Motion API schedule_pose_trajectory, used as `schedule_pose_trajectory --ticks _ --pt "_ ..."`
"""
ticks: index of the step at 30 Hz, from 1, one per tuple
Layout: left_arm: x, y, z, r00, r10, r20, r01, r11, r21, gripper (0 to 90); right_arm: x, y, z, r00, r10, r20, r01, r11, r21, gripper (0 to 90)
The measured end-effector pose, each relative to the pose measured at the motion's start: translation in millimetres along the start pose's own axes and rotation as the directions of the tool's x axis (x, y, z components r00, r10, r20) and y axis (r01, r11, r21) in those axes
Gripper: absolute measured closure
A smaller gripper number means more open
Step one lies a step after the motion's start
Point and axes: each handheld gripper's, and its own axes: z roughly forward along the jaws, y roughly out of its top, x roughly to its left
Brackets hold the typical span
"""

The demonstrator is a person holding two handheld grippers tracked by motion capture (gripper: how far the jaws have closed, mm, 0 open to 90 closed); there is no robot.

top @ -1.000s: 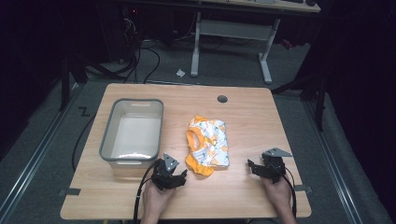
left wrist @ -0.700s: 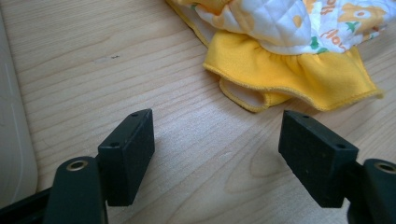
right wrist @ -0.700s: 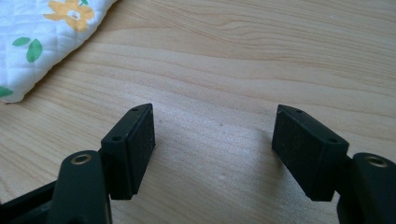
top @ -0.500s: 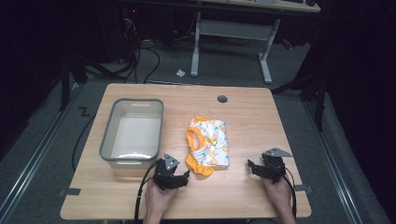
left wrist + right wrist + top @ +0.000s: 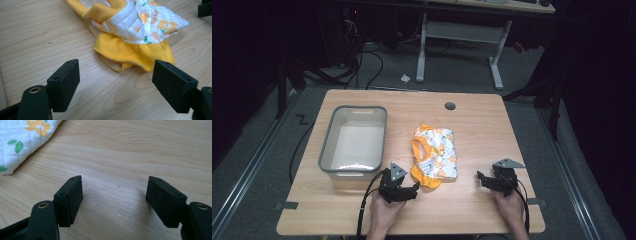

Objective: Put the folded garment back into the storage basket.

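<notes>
A folded white and orange quilted garment point(image 5: 434, 156) with a flower print lies in the middle of the wooden table point(image 5: 472, 125). Its orange ruffled hem point(image 5: 135, 51) points at my left gripper point(image 5: 414, 188), which rests open on the table just short of the cloth, nothing between its jaws point(image 5: 116, 83). My right gripper point(image 5: 482, 180) sits open near the front right, a short way right of the garment, whose white corner point(image 5: 22, 142) shows at the upper left of the right gripper view. Bare wood lies between its jaws point(image 5: 113, 200).
A grey plastic bin point(image 5: 354, 141) stands empty on the left half of the table, just behind my left gripper. A round cable hole point(image 5: 450, 106) sits near the far edge. Cables and desk legs point(image 5: 497, 60) lie on the floor beyond.
</notes>
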Motion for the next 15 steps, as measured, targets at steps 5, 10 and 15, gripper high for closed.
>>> schedule_pose_trajectory --ticks 5,10,15 --pt "-2.9 8.5 0.9 1.0000 0.004 0.006 -0.004 1.0000 -0.007 21.8 0.1 0.0 -0.1 1.0000 0.000 0.000 0.000 1.000 0.000 29.9" --pt "-4.0 13.4 1.9 0.9999 0.006 0.010 -0.006 1.0000 -0.005 21.6 0.0 -0.1 0.0 1.0000 -0.002 -0.001 0.002 1.000 0.000 29.8" --pt "-5.4 19.9 3.5 0.9998 0.012 0.016 -0.012 0.9999 -0.005 21.4 0.1 -0.1 -0.1 1.0000 0.000 -0.001 0.000 1.000 0.001 29.8"
